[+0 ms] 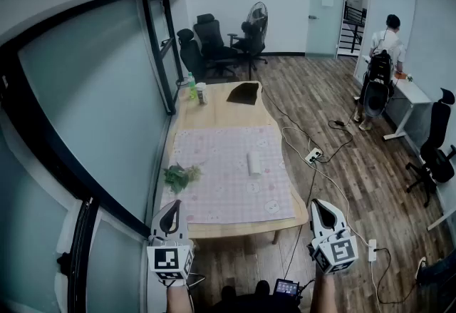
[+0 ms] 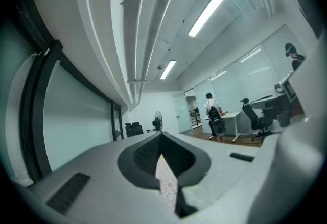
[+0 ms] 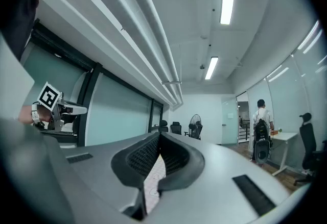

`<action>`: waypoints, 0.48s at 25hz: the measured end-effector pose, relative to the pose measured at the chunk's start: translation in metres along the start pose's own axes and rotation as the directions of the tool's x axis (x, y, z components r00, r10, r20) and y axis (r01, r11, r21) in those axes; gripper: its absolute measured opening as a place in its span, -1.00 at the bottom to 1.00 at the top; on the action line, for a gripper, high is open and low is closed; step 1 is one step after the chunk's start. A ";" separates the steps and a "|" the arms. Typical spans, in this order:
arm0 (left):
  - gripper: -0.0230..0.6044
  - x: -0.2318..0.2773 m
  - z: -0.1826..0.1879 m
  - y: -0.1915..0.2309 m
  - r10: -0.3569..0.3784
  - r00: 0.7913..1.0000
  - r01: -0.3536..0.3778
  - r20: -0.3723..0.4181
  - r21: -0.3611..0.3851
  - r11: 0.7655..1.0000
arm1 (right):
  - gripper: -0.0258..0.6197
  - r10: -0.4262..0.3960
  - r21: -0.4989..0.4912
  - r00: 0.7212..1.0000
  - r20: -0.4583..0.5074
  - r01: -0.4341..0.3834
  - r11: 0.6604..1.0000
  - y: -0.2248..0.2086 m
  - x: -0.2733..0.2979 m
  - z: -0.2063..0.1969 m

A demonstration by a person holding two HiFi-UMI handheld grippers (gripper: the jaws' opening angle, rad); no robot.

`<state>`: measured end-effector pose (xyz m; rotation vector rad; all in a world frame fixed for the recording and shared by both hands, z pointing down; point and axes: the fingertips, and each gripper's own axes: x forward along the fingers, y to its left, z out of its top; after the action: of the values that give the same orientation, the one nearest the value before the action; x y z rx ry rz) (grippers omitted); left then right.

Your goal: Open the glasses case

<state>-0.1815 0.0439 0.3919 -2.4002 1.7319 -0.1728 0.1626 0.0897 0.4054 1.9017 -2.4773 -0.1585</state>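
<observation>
Left gripper sits at the bottom of the head view, left of centre, at the near left corner of the worktop. Right gripper is at the bottom, right of centre, over the floor just off the near right corner. Both point level, toward the far end of the room.

Left jaws: closed, tips meeting, nothing between them. My left gripper view shows only a thin slit under the tips, with the cloth showing through it. Right jaws: same, fully closed and empty, with a sliver of cloth through the slit.

Case: white, oblong, lying on the pink checked cloth, right of the cloth's middle, lid closed as far as I can tell. It's well apart from both grippers, untouched.

Other stuff on the worktop:
- green sprig at the cloth's left edge
- bottle and cup side by side at the far left, on bare wood
- dark item at the far end, can't tell what it is

A cable runs across the floor right of the worktop. Chairs and a fan are at the back wall. A person stands at the upper right, back to me.
</observation>
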 end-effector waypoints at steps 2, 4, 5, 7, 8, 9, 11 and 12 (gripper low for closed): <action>-0.94 0.002 0.000 0.000 -0.006 1.000 0.006 0.001 -0.003 1.000 | -0.87 -0.002 -0.002 1.000 0.001 0.002 1.000 0.001 0.001 0.001; -0.94 0.003 0.001 -0.001 -0.014 1.000 0.014 0.004 -0.003 1.000 | -0.87 -0.004 -0.004 1.000 0.002 0.004 1.000 0.000 0.001 0.002; -0.94 0.004 0.002 -0.003 -0.018 1.000 0.018 0.006 -0.002 1.000 | -0.87 -0.006 -0.004 1.000 0.002 0.006 1.000 0.000 0.001 0.002; -0.94 0.005 0.002 -0.004 -0.021 1.000 0.021 0.006 -0.003 1.000 | -0.87 -0.007 -0.002 1.000 0.001 0.007 1.000 -0.001 0.001 0.002; -0.94 0.005 0.002 -0.004 -0.022 1.000 0.022 0.006 -0.004 1.000 | -0.87 -0.008 -0.002 1.000 0.001 0.008 1.000 -0.001 0.001 0.002; -0.94 0.005 0.002 -0.005 -0.023 1.000 0.023 0.006 -0.004 1.000 | -0.87 -0.008 -0.002 1.000 0.001 0.008 1.000 -0.001 0.001 0.002; -0.94 0.006 0.002 -0.005 -0.026 1.000 0.026 0.006 -0.006 1.000 | -0.87 -0.008 -0.002 1.000 0.001 0.008 1.000 0.000 0.002 0.003; -0.94 0.006 0.001 -0.005 -0.027 1.000 0.027 0.005 -0.007 1.000 | -0.87 -0.009 0.001 1.000 0.001 0.009 1.000 0.001 0.002 0.004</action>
<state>-0.1744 0.0403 0.3916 -2.4283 1.7009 -0.1639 0.1604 0.0887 0.4011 1.9138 -2.4706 -0.1577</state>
